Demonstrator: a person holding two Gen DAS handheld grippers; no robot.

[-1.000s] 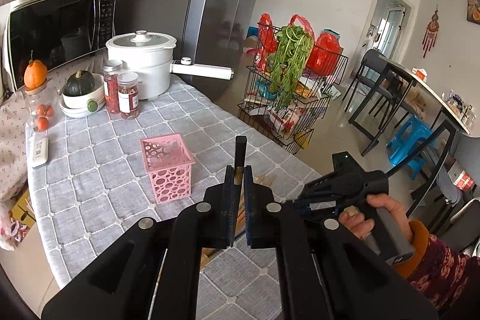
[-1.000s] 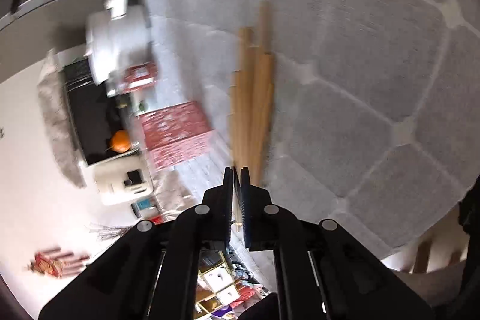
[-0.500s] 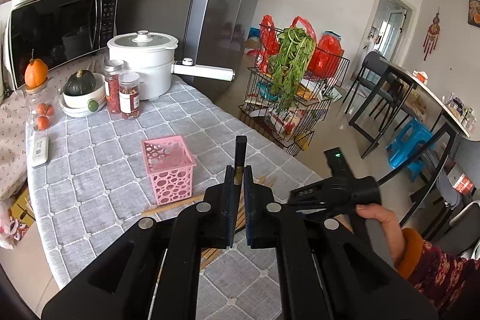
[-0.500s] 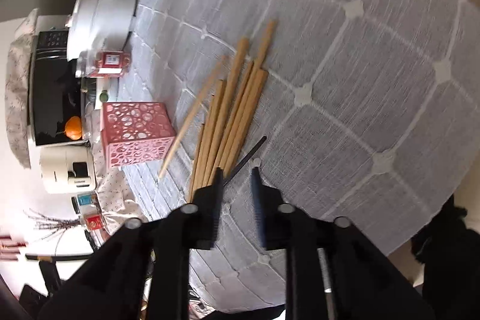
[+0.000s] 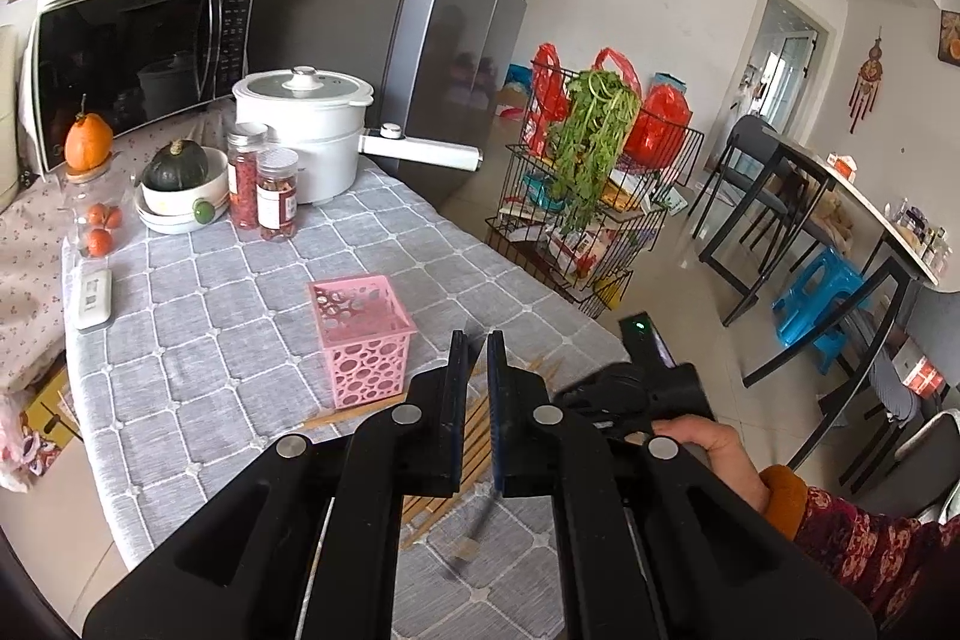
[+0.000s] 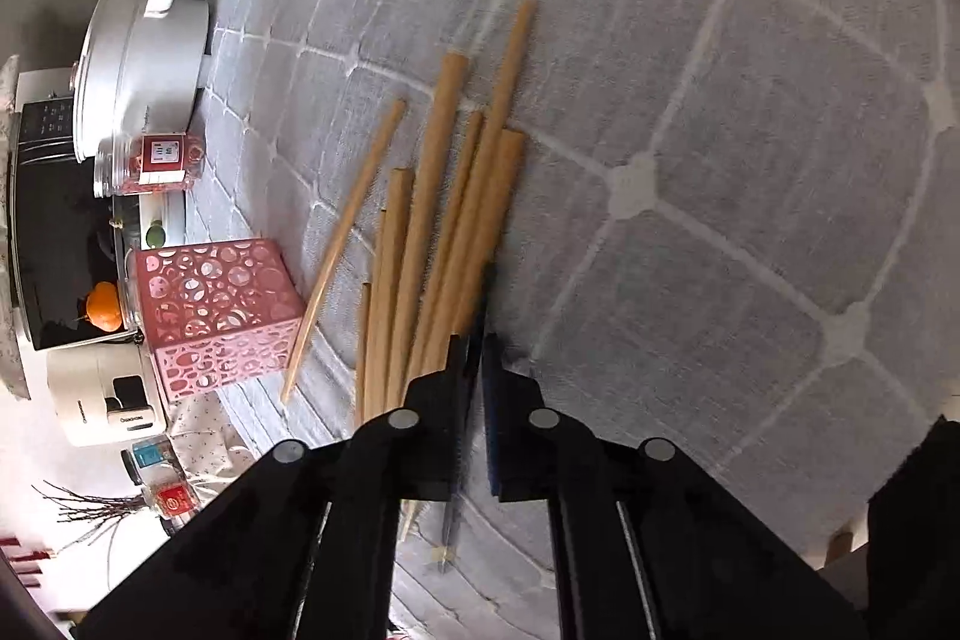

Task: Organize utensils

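A pink perforated square holder (image 5: pixel 360 337) stands upright on the grey checked tablecloth (image 5: pixel 240 292); it also shows in the right wrist view (image 6: pixel 216 316). Several wooden chopsticks (image 6: pixel 444 232) lie in a loose bundle beside it, partly seen in the left wrist view (image 5: pixel 474 436). A thin dark chopstick (image 6: pixel 477 328) runs between the right gripper's (image 6: pixel 477 346) nearly closed fingers, its lower end blurred (image 5: pixel 471 532) above the cloth. The left gripper (image 5: pixel 474 340) hovers above the bundle, jaws a narrow gap apart and empty.
A white pot (image 5: pixel 306 124) with a long handle, two spice jars (image 5: pixel 264 184), a bowl with a squash (image 5: pixel 177 175), a remote (image 5: pixel 93 289) and a microwave (image 5: pixel 132 58) stand at the table's far end. A wire rack with greens (image 5: pixel 588 196) stands past the table edge.
The dark chopstick that the left gripper held has left its jaws. The right gripper, open half a second ago, has closed around that dark chopstick low over the bundle.
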